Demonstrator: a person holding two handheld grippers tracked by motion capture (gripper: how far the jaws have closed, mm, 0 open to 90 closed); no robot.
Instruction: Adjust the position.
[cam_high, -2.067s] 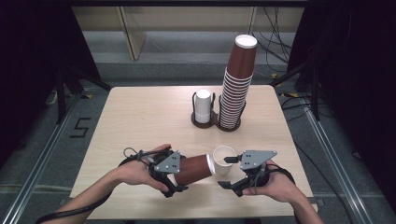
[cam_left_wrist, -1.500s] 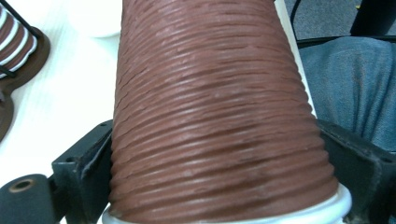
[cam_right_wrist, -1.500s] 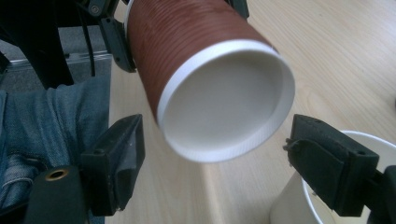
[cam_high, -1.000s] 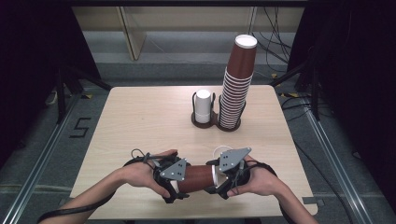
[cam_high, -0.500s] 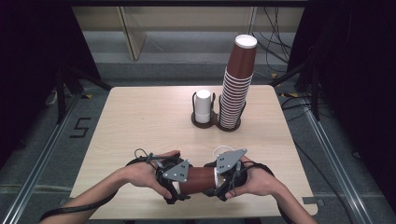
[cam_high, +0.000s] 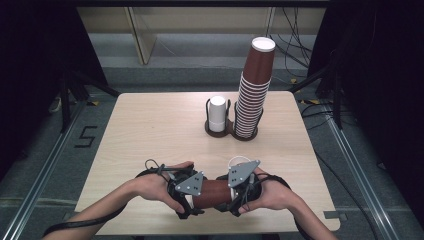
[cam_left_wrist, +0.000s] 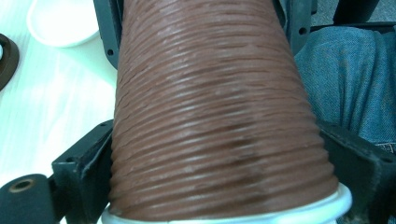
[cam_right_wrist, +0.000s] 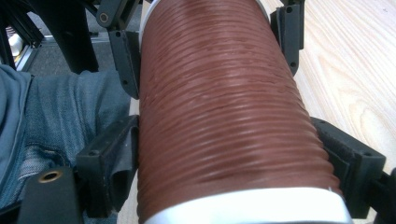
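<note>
A brown ribbed paper cup lies level just above the table's near edge, held from both ends. My left gripper is shut on its wide end, where the white rim shows close up and black pads press both sides. From the right, my right gripper is shut on the narrow end, pads against the ribbed wall. Each gripper's jaws show at the far end of the other gripper's view.
A small white round piece, a cup or a lid, sits on the table just behind the right gripper. Farther back, a dark twin holder carries a white cup and a tall stack of brown cups. A blue-clad leg lies below the table edge.
Two seconds ago the right gripper stood apart beside the white piece; it has since come left onto the brown cup's end. The left hand has barely moved.
</note>
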